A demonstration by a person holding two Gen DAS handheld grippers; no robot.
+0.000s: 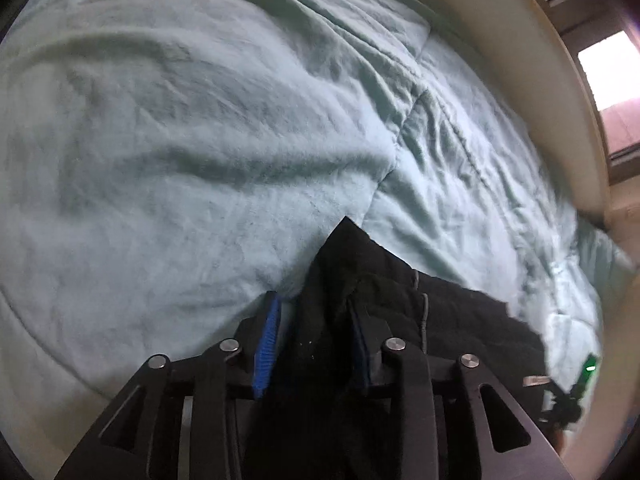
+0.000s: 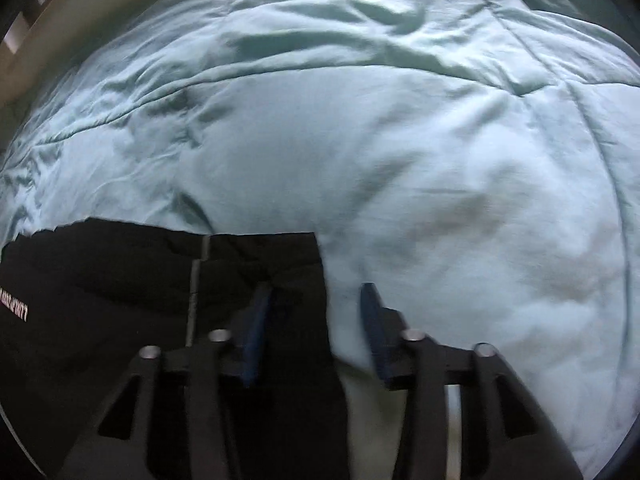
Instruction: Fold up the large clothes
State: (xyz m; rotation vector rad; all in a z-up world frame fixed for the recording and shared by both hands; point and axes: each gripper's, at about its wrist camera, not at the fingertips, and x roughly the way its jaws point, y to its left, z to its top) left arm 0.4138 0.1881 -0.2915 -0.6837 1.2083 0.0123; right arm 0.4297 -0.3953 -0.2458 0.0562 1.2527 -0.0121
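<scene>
A black garment (image 1: 400, 300) lies on a pale teal quilt (image 1: 180, 140). In the left wrist view my left gripper (image 1: 314, 304) stands open with a bunched corner of the garment between its blue pads (image 1: 268, 332). In the right wrist view the garment (image 2: 120, 280) spreads to the left, with a pale zipper line and small white lettering at the far left. My right gripper (image 2: 316, 296) is open over the garment's right edge; the left finger is above the cloth, the right finger above the quilt (image 2: 400, 140).
A cream bed edge (image 1: 552, 80) curves along the right of the left wrist view, with bright windows (image 1: 608, 64) beyond. A small device with a green light (image 1: 588, 368) sits at the lower right.
</scene>
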